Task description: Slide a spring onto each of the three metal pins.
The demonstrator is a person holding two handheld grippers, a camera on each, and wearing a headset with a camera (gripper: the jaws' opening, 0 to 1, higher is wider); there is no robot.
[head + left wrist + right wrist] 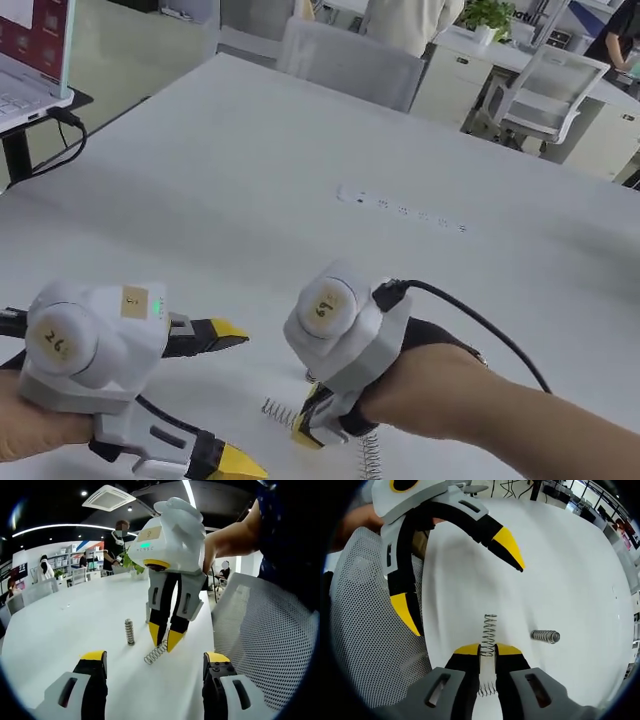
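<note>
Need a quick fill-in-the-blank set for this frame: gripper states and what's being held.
1. The right gripper is shut on a ____ that lies on the table.
2. The left gripper holds nothing; its jaws stand ____.
3. The jaw tips of both grippers are ____ in colour.

Missing words: spring; open; yellow.

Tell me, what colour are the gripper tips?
Yellow fingertips, best in the right gripper view.
</note>
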